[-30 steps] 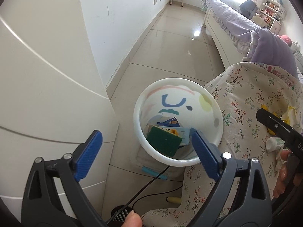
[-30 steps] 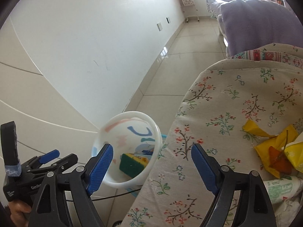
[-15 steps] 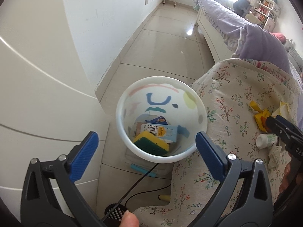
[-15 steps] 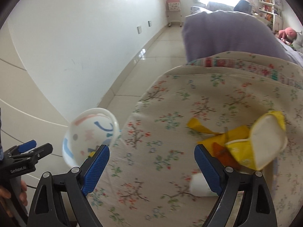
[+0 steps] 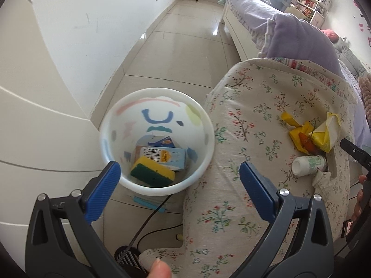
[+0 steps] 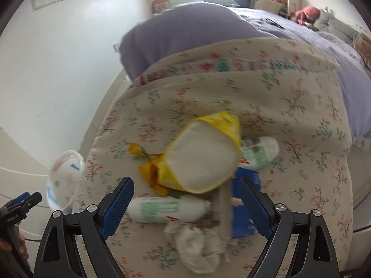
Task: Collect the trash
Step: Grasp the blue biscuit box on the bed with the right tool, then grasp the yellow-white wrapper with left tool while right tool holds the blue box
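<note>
A white bin [image 5: 208, 127] with a cartoon face stands on the floor beside a floral-covered surface [image 5: 250, 97]. Inside it lie a yellow-green sponge [image 5: 151, 171] and a carton [image 5: 165, 156]. My left gripper [image 5: 179, 171] hangs open and empty above the bin's near rim. On the floral cover [image 6: 301, 162] lies a trash pile: a yellow wrapper [image 6: 199, 155], a white bottle [image 6: 162, 208], a crumpled tissue [image 6: 197, 241], a blue box [image 6: 245, 208] and a second bottle [image 6: 259, 150]. My right gripper [image 6: 185, 183] hovers open over the pile, touching nothing.
A white wall [image 5: 92, 34] and curved white cabinet fronts [image 5: 34, 127] stand left of the bin. A black cable [image 5: 148, 217] runs over the tiled floor below it. A purple blanket [image 6: 197, 34] and a bed lie beyond the floral cover. A thumb [image 5: 160, 270] shows at the bottom edge.
My right gripper has swung right, from beside the bin to over the trash pile. The left gripper has drifted right, so more of the floral cover shows. The sponge has settled in the bin.
</note>
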`<move>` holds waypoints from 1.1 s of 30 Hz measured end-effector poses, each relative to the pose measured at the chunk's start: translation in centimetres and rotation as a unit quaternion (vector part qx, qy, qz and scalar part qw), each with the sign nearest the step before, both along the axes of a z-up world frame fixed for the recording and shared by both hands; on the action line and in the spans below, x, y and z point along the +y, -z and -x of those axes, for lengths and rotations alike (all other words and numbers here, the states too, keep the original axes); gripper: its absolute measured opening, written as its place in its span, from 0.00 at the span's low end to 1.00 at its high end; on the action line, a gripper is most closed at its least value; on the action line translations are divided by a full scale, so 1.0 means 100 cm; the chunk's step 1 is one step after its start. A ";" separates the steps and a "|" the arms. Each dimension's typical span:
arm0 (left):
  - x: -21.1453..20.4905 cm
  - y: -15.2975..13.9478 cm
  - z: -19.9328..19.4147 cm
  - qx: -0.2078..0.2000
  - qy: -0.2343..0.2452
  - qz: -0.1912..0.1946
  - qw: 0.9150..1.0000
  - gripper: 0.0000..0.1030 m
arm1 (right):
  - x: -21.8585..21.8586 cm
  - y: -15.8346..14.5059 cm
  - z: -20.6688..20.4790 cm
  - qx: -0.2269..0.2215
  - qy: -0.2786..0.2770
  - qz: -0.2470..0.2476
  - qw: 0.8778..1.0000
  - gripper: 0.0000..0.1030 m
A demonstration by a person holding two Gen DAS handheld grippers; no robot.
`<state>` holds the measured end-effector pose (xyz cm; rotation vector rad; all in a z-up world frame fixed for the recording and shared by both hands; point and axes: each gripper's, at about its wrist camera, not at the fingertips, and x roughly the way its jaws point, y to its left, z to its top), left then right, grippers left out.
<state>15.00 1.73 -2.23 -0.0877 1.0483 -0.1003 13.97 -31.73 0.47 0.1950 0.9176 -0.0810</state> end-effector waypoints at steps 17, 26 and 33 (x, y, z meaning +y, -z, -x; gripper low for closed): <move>-0.063 0.004 -0.002 0.013 0.046 0.015 0.999 0.99 | -0.081 0.055 0.006 0.083 0.017 -0.087 0.993 0.88; -0.103 0.005 -0.002 0.017 0.070 0.038 0.997 0.99 | -0.094 0.075 0.010 0.111 0.014 -0.136 0.984 0.59; -0.146 0.003 0.002 0.002 0.107 0.034 0.994 0.99 | -0.113 0.054 0.031 0.096 0.048 -0.093 0.990 0.59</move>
